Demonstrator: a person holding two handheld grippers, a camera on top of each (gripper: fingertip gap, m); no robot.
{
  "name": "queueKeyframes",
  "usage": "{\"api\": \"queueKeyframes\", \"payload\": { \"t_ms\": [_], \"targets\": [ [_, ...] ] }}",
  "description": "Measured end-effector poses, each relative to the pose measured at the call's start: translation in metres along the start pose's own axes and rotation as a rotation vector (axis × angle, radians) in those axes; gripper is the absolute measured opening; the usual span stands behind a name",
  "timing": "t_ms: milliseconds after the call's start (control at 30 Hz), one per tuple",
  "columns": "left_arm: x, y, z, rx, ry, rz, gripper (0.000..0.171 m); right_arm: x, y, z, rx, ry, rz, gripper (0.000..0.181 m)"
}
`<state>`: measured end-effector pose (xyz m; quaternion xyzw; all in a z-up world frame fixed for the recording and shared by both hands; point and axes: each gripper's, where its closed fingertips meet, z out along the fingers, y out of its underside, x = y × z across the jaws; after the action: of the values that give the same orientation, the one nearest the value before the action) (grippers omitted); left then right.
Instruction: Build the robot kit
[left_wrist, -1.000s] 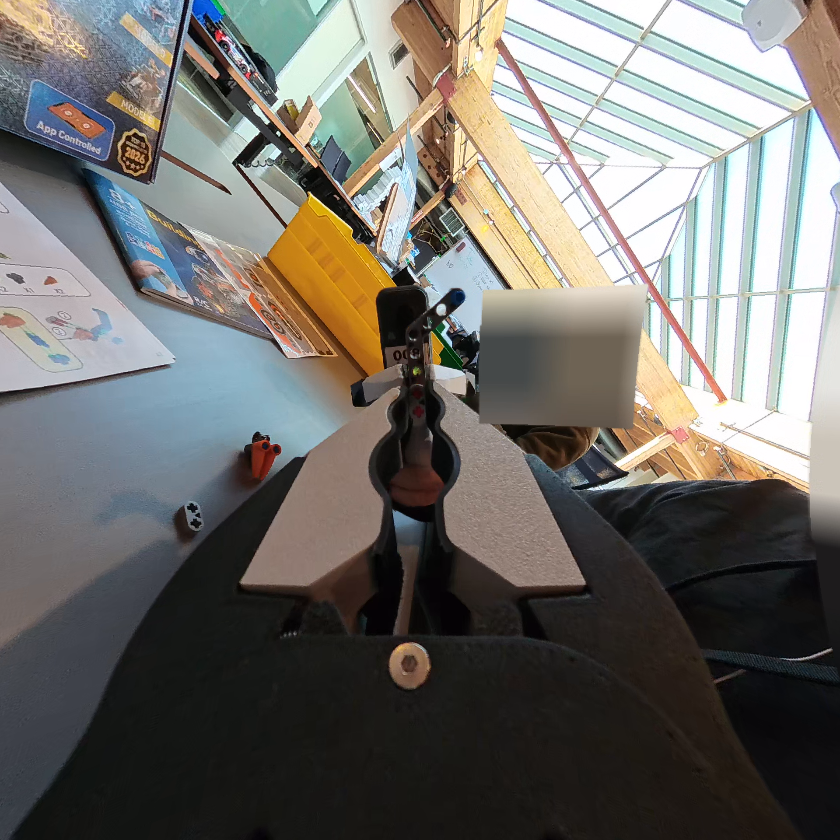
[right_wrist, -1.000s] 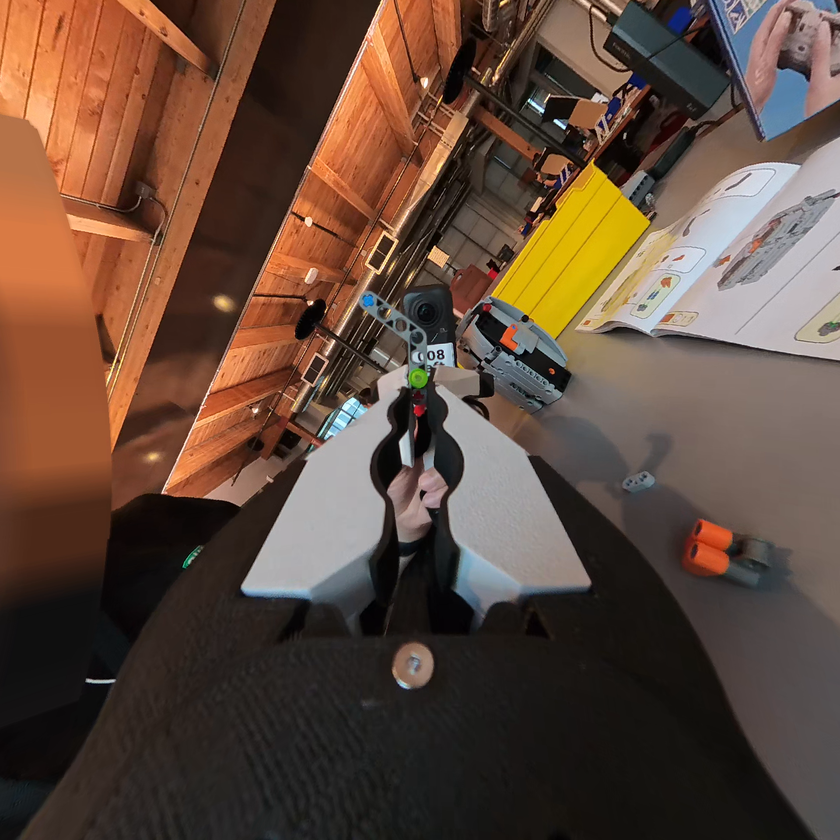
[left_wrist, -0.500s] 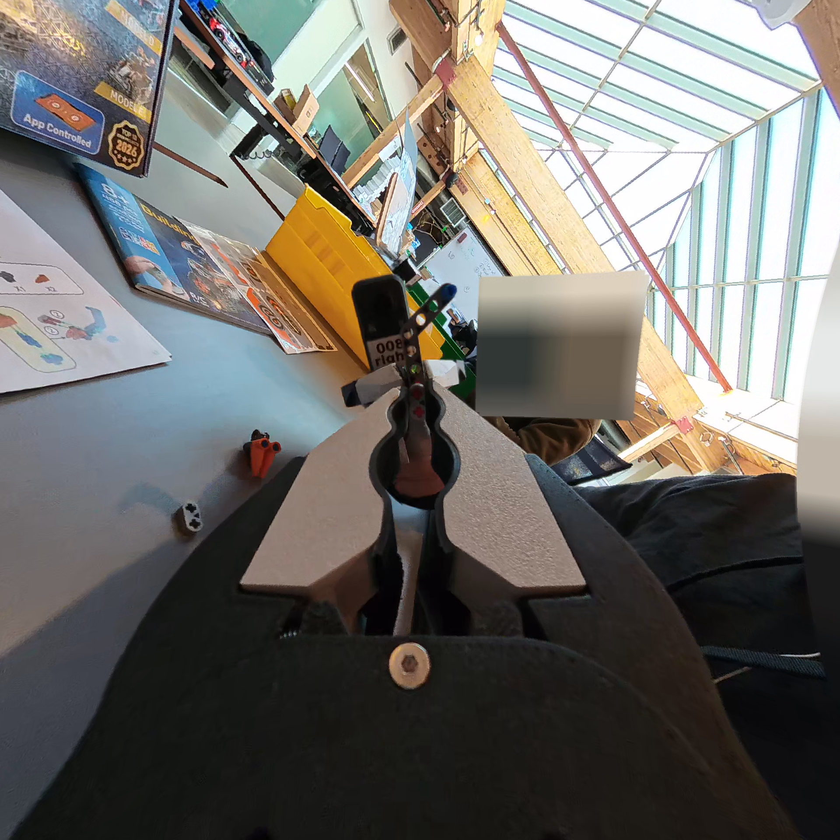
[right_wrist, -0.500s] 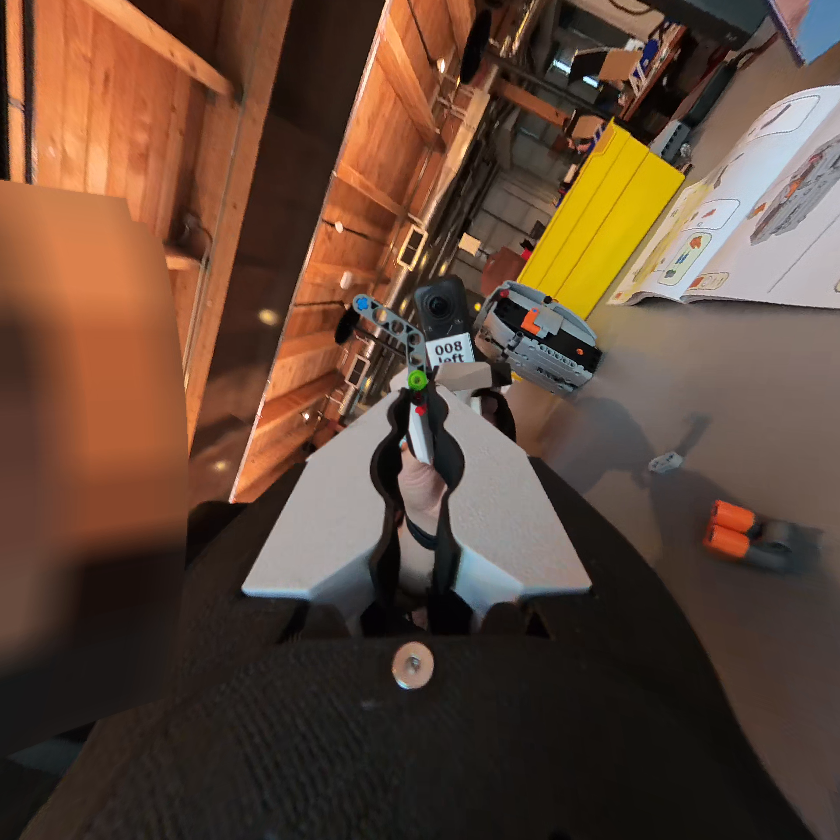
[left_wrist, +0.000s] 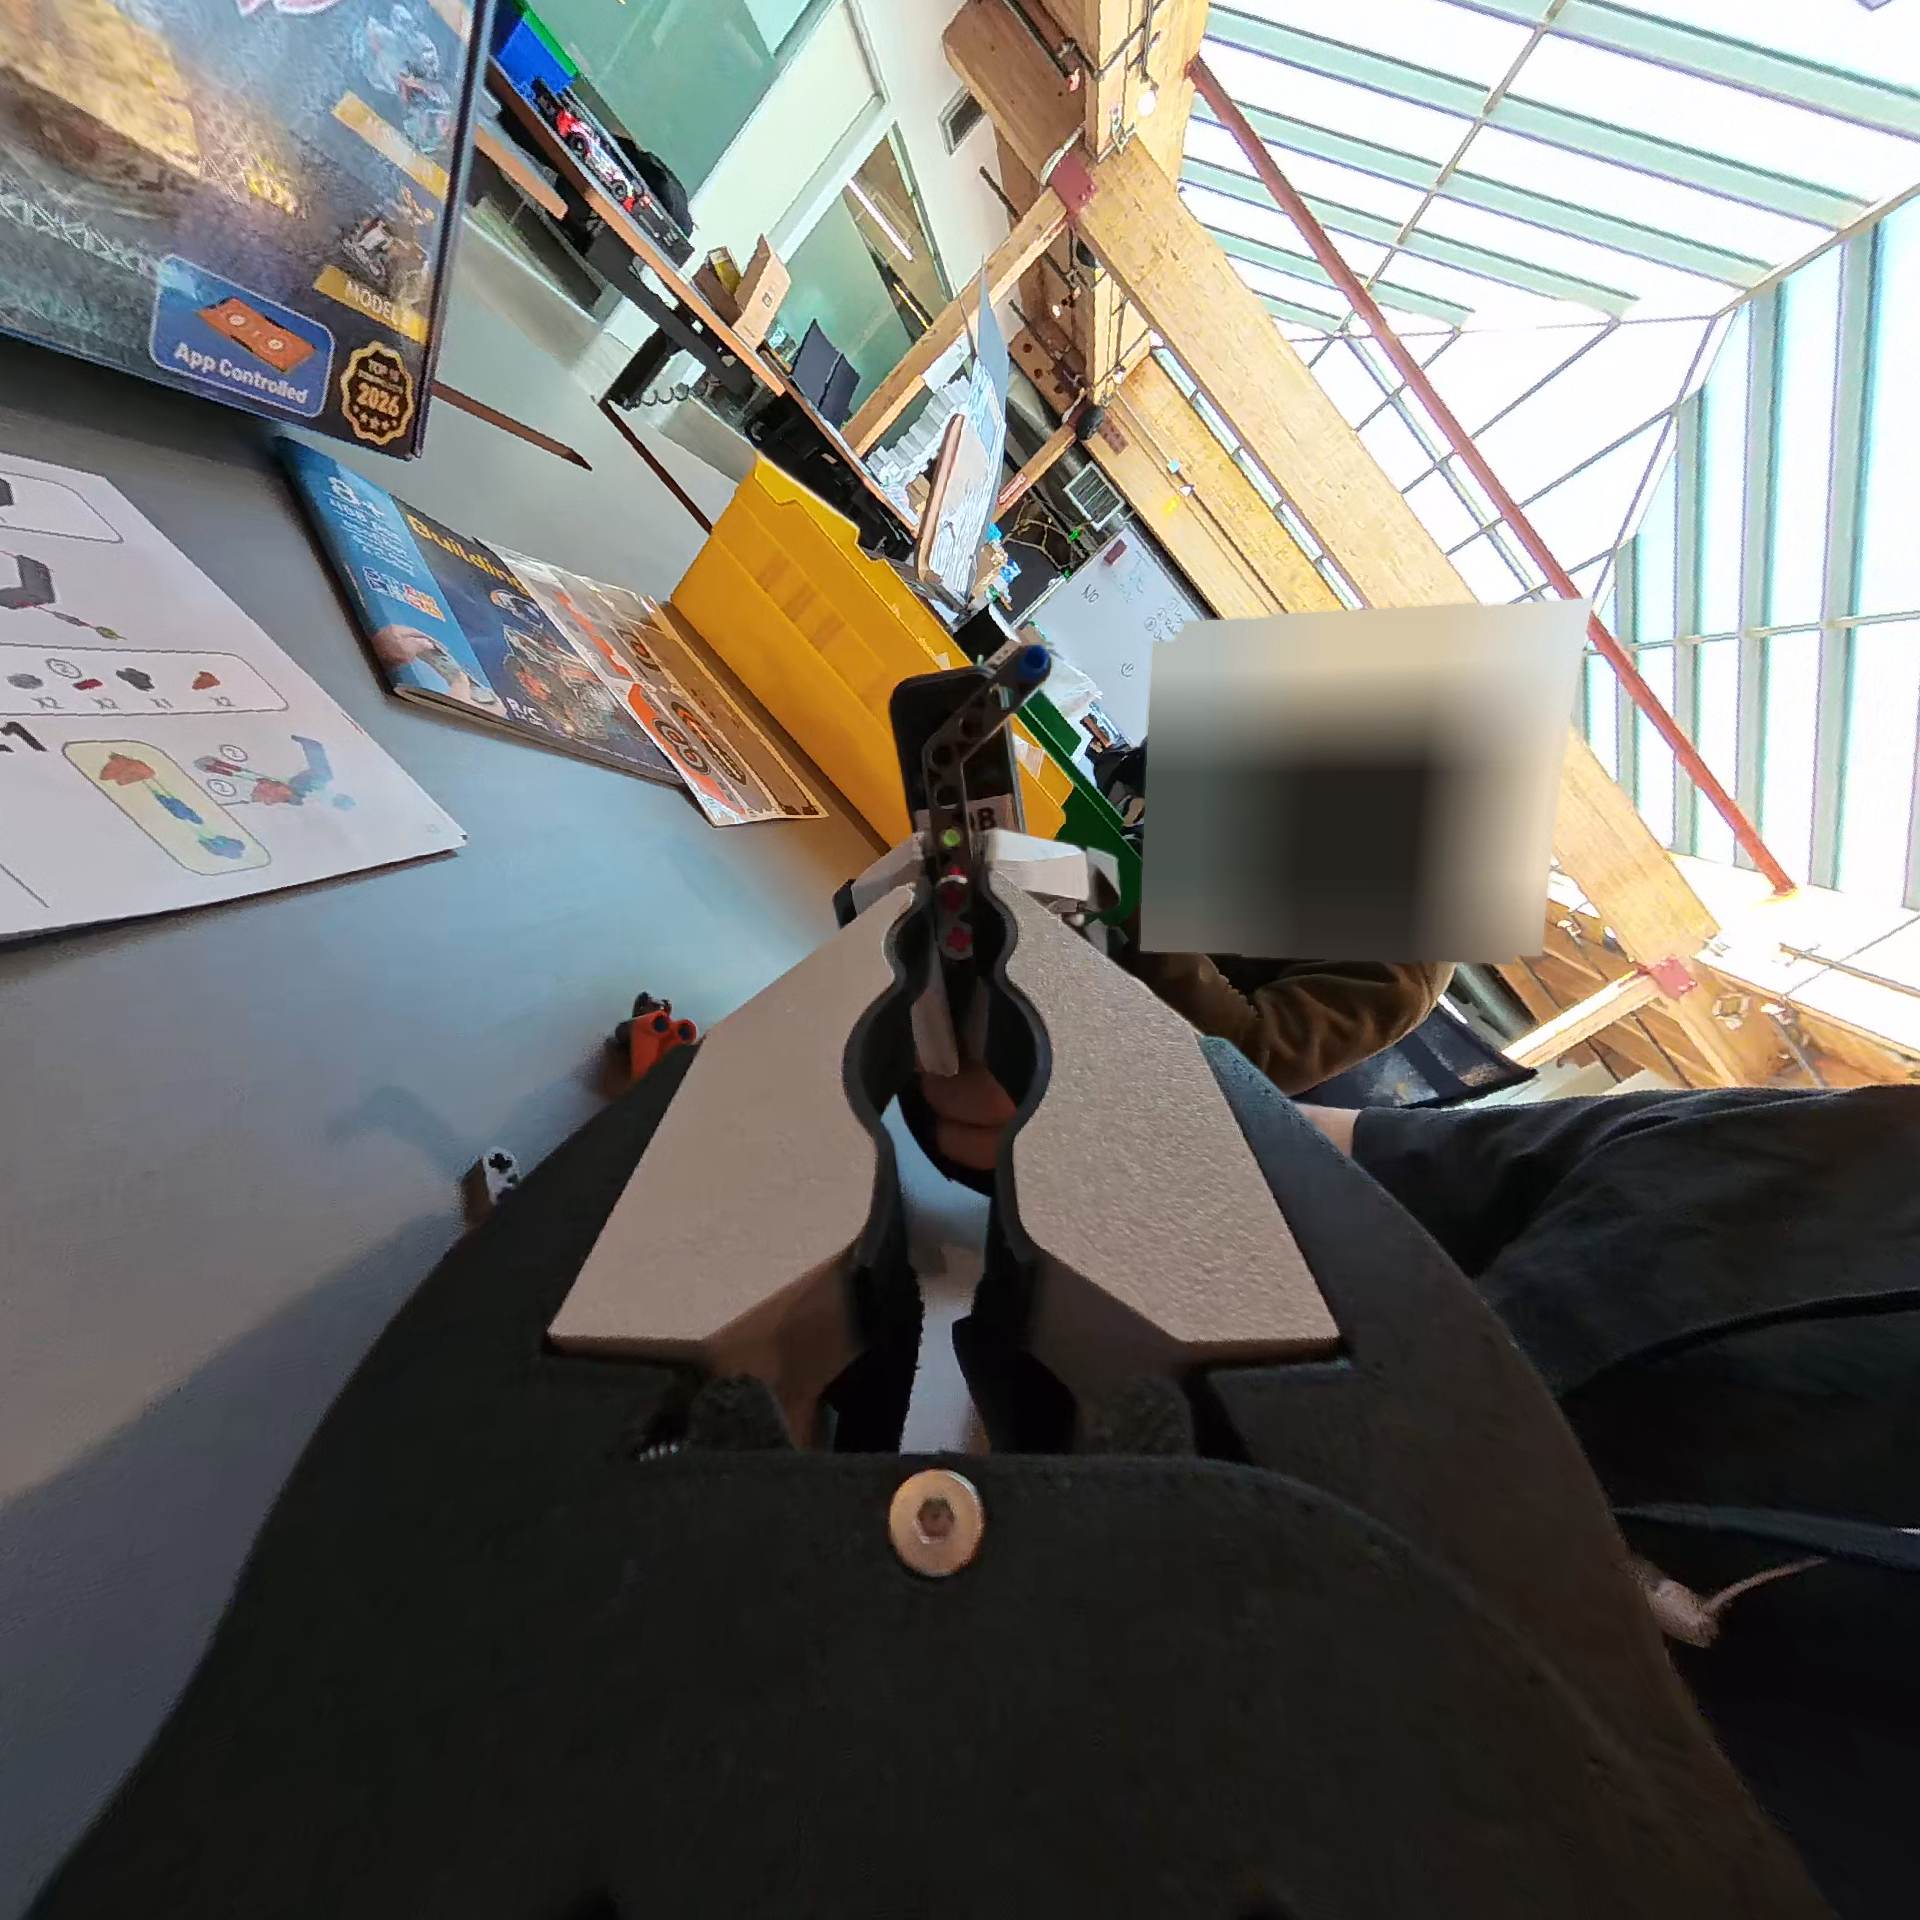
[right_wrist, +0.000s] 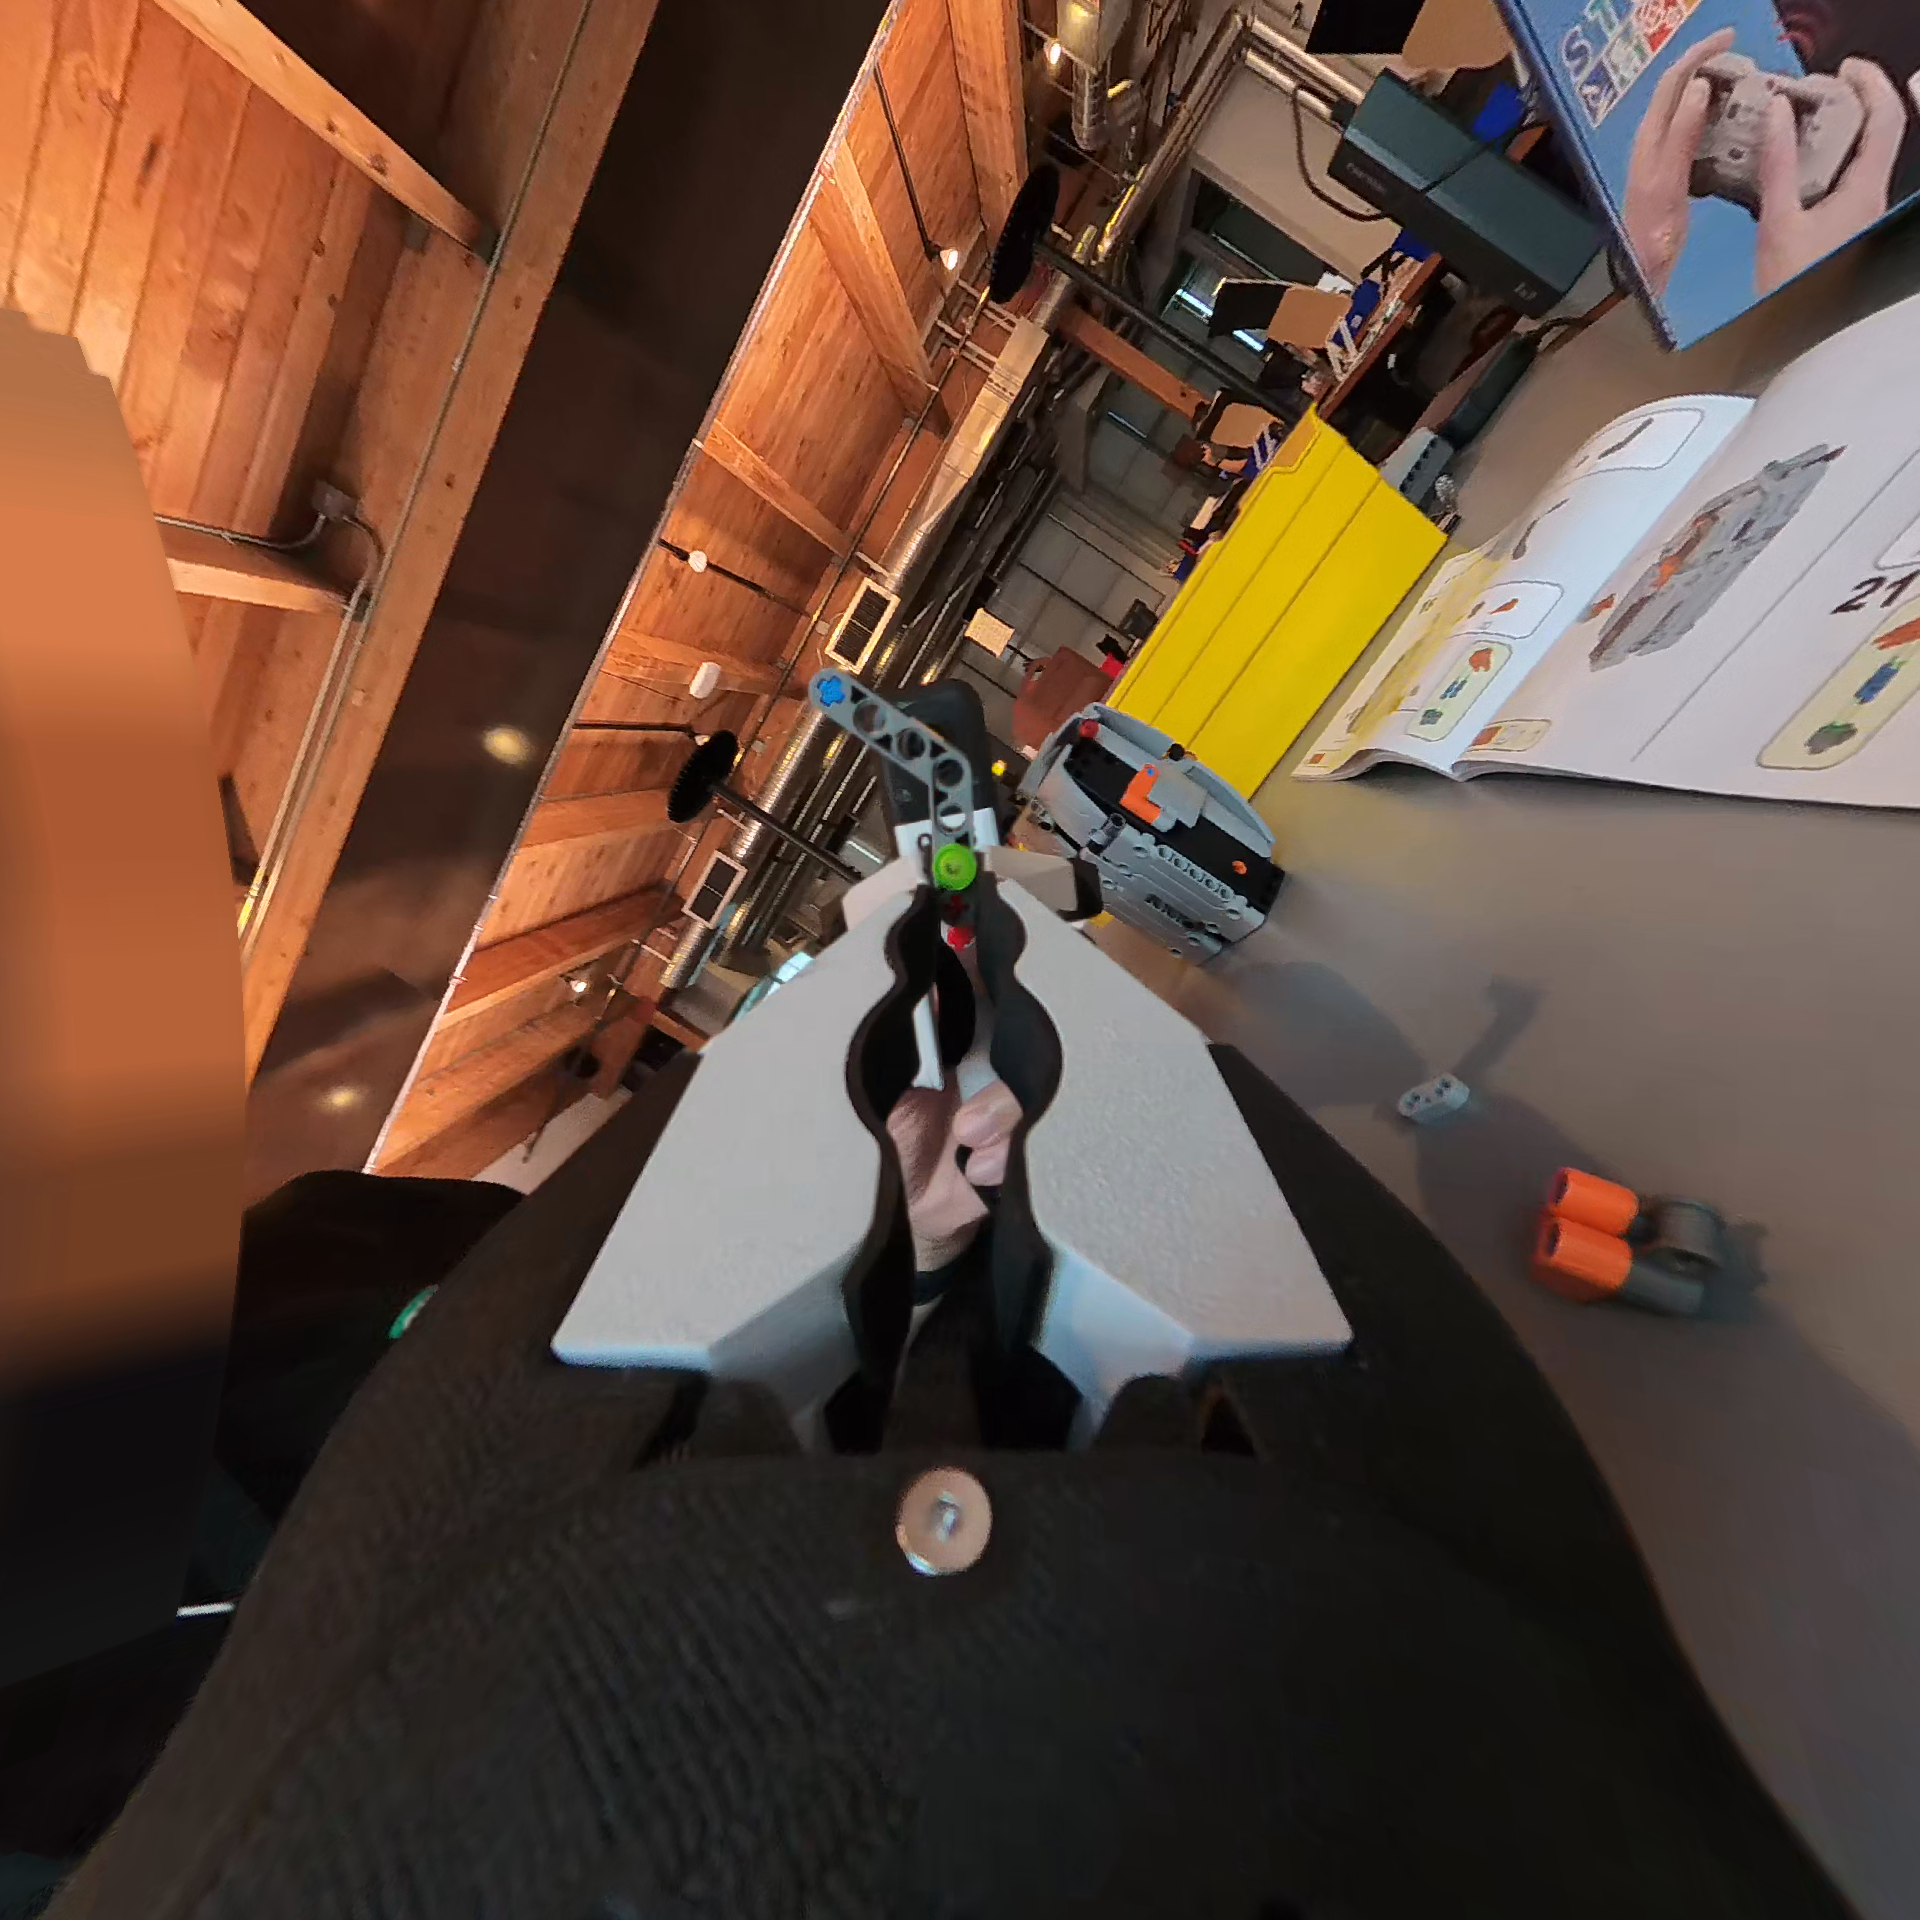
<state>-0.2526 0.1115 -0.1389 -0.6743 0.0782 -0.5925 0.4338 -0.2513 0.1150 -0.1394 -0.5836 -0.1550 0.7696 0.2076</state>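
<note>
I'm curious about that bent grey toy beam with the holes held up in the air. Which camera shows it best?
The right wrist view: the bent grey beam stands lit against the wooden ceiling, with its holes, blue pin and green pin plain, above the right hand-held gripper. The left wrist view shows the beam dark and narrow against the other hand-held gripper's camera.

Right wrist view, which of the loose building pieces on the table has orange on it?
The twin-barrel piece at lower right: two orange cylinders on grey ends. The small grey block above it has none.
</note>
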Motion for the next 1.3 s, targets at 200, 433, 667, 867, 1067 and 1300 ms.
{"api": "queueKeyframes", "payload": {
  "t_ms": [200,433,667,867,1067,1300],
  "targets": [
    [0.0,0.003,-0.001,-0.029,0.005,-0.001,0.005,0.0,0.004,-0.001,-0.076,0.029,-0.076,0.007],
    [0.01,0.009,-0.001,-0.08,0.11,-0.099,0.004,-0.009,0.009,-0.003,-0.172,-0.056,-0.028,0.007],
    [0.013,0.012,0.0,-0.1,0.122,-0.089,0.005,-0.011,0.011,-0.006,-0.234,-0.073,-0.03,0.007],
    [0.007,0.02,0.001,-0.158,0.04,0.01,0.005,-0.003,0.016,-0.01,-0.301,-0.015,-0.081,0.007],
    [0.009,0.026,0.003,-0.196,0.065,-0.006,0.005,-0.005,0.019,-0.014,-0.348,-0.035,-0.059,0.007],
    [0.014,0.026,0.003,-0.194,0.112,-0.043,0.005,-0.01,0.02,-0.015,-0.364,-0.076,-0.013,0.007]
  ]
}}
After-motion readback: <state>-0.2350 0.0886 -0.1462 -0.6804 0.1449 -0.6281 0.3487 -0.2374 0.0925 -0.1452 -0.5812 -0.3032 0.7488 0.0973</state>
